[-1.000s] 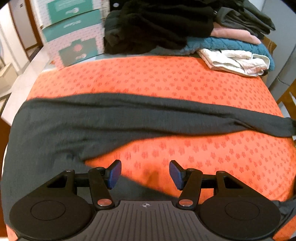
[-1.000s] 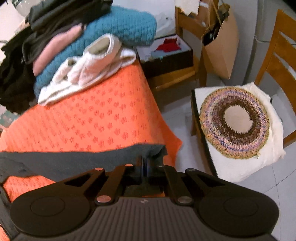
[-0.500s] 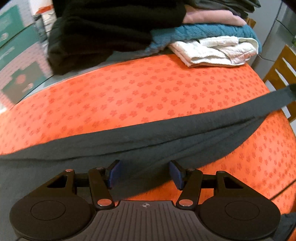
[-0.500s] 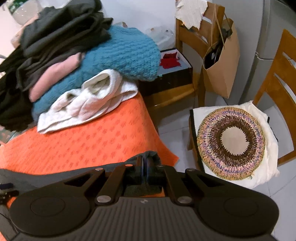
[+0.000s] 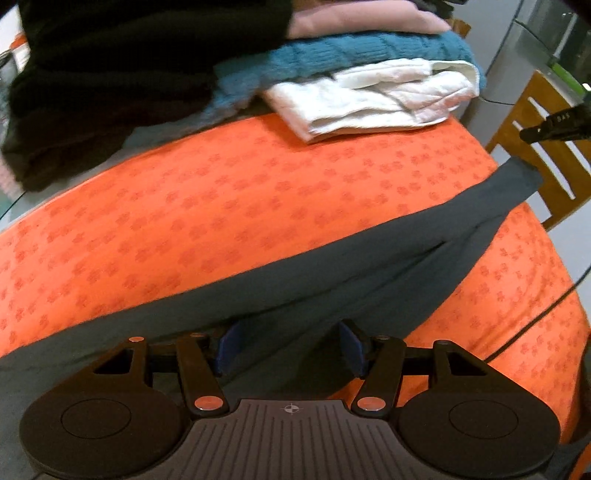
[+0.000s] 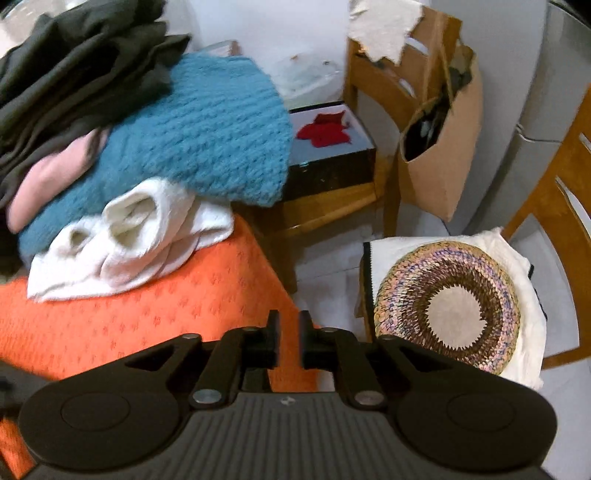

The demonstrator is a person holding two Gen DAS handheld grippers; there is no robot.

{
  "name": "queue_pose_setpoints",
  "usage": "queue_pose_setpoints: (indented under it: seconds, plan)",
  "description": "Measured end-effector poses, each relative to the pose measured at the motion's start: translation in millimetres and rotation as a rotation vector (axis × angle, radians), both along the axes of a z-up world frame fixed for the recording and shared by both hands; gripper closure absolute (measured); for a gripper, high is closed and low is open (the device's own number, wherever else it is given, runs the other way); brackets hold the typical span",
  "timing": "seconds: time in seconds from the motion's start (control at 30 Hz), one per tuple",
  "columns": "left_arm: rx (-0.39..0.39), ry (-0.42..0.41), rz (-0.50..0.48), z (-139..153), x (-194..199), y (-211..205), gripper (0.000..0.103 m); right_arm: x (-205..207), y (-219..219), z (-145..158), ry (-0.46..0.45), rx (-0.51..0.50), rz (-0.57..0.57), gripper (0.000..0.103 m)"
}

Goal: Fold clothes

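Orange patterned cloth [image 5: 229,206]: we record it covering the whole work surface, its right corner hanging off the edge in the right wrist view

Stack of clothes at the far side: black garment [image 5: 122,74] on the left, teal knit [image 6: 207,133] beneath a pink piece [image 5: 362,18], white folded item [image 5: 373,96] nearest, resting on the orange cloth

Dark grey garment [image 5: 332,266]: the piece we are folding, lying as a long band across the cloth from near left to far right, its narrow end [image 5: 517,184] at the right edge of the table

Wooden chair [image 6: 554,206] on the right with a round woven mat [image 6: 447,306] on its white cushion; a second chair farther back carries a dark box [image 6: 332,162] and a brown paper bag [image 6: 439,147]

Left gripper [image 5: 288,345]: released, blue pads spread over the grey garment, whether they touch it we cannot tell

Right gripper [image 6: 288,339]: jaws opening, a narrow gap with nothing between them, over the cloth's right corner
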State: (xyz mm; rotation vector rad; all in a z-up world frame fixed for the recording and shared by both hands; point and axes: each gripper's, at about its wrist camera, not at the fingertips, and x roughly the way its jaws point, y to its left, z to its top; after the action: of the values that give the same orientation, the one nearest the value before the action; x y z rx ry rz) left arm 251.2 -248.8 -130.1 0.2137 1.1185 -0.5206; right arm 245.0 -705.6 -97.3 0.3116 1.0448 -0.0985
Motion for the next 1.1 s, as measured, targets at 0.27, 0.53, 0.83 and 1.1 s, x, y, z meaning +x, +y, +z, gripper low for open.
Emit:
queue_pose_setpoints:
  seconds: [0.27,0.53,0.83,1.1]
  plan:
    - [-0.033,0.012,-0.069,-2,4,-39,0.041,-40,29,-9,0.034,-0.029,0.292,0.058]
    - [-0.053,0.010,-0.146,0,19,-85,0.040,-32,56,-14,-0.014,-0.204,0.417,0.058]
    - [-0.079,-0.016,-0.199,3,46,-132,0.040,15,39,-11,-0.073,-0.274,0.355,0.058]
    - [-0.101,-0.073,-0.096,7,62,-148,0.040,6,14,-6,-0.042,-0.125,0.307,0.058]
